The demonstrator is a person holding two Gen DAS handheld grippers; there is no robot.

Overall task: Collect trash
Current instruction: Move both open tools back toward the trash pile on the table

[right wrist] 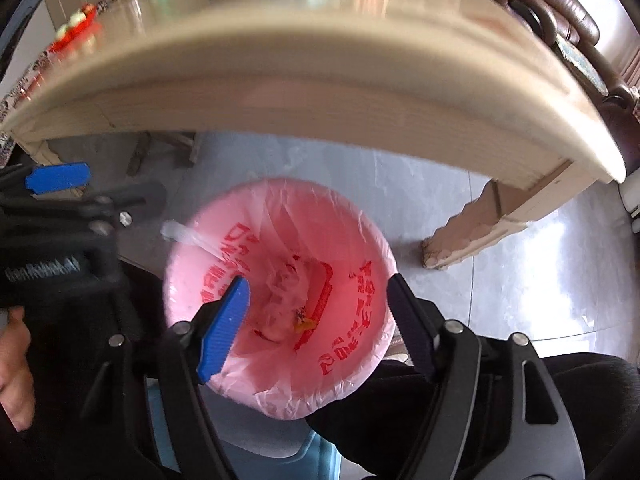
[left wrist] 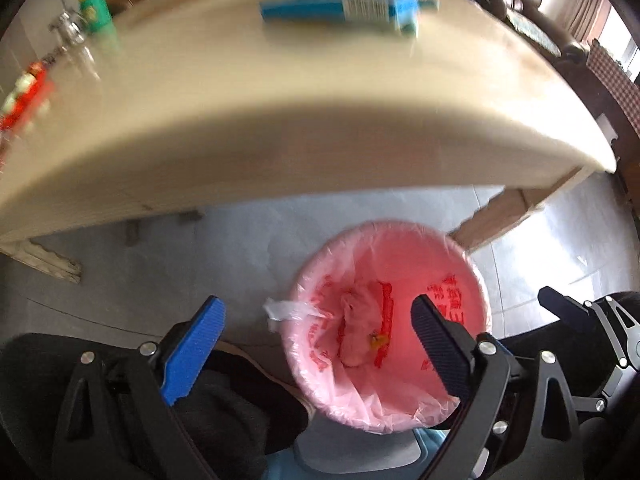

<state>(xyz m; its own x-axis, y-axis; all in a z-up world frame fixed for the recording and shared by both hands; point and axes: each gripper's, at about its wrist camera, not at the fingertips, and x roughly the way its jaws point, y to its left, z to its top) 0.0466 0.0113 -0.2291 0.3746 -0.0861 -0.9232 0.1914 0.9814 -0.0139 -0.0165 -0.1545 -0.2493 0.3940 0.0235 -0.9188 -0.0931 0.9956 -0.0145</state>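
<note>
A trash bin lined with a pink bag (left wrist: 460, 264) stands on the floor in front of the table; it also shows in the right wrist view (right wrist: 200, 240). Crumpled trash (left wrist: 356, 328) lies at its bottom, also seen in the right wrist view (right wrist: 288, 300). My left gripper (left wrist: 320, 344) is open and empty, above the bin's left rim. My right gripper (right wrist: 316, 320) is open and empty, right over the bin's mouth. A blue box (left wrist: 344, 8) lies on the far part of the beige table (left wrist: 280, 120).
On the table's left stand a green bottle (left wrist: 96, 8), glassware (left wrist: 68, 32) and a red tray (left wrist: 28, 96). A brown leather chair (right wrist: 552, 8) stands at the far right. A table leg (right wrist: 472, 232) is right of the bin. Grey floor tiles (right wrist: 520, 280) surround it.
</note>
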